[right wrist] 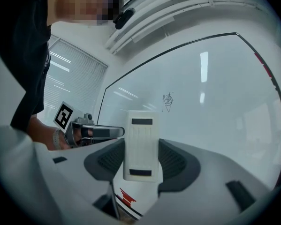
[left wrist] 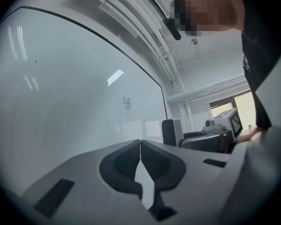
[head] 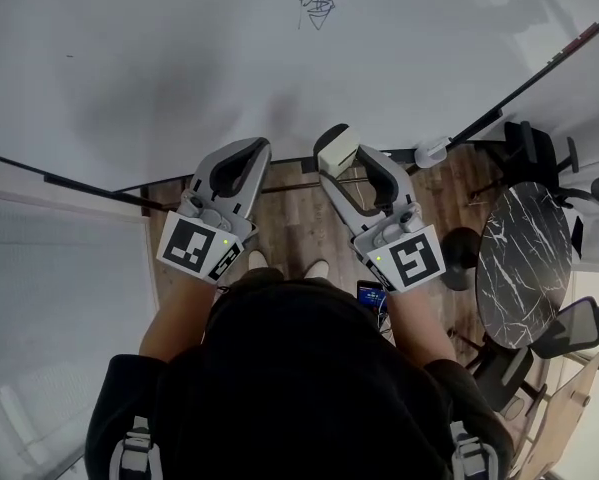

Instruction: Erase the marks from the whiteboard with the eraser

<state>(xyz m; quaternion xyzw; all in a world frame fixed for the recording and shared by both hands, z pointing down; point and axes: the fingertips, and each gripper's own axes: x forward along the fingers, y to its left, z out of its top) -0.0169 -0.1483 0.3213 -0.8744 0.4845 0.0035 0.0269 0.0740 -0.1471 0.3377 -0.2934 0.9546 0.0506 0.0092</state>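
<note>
Noted whiteboard across upper head view, w/ thin black frame along lower and rt edges. Found marks as one small dark scribble high on board, well apart from both tools, bare white board all round it. Recorded wood floor below lower frame edge. Logged round dark marble-pattern surface to the rt, w/ chairs beside it, apart from both arms.

Checked writing: scribble not readable as letters. Seen black-and-white square markers on left cube and right cube. Spotted red print on rt tool body below the jaws in right gripper view, partly hidden, illegible.

Found right tool clamped on eraser. Jaws held apart to eraser's width, pads against its two long sides. Noted white block upright betw. pads, two dark slots on the side facing the camera, top end standing past jaw tips toward board. Placed eraser low in front of board, well short of the marks.

Found left tool w/ jaws closed, tips meeting, nothing betw. them.

Recorded both tools side by side, near each other, pointed at board and tilted upward. Seen bare forearms stretched fwd, hands behind the cubes.
</note>
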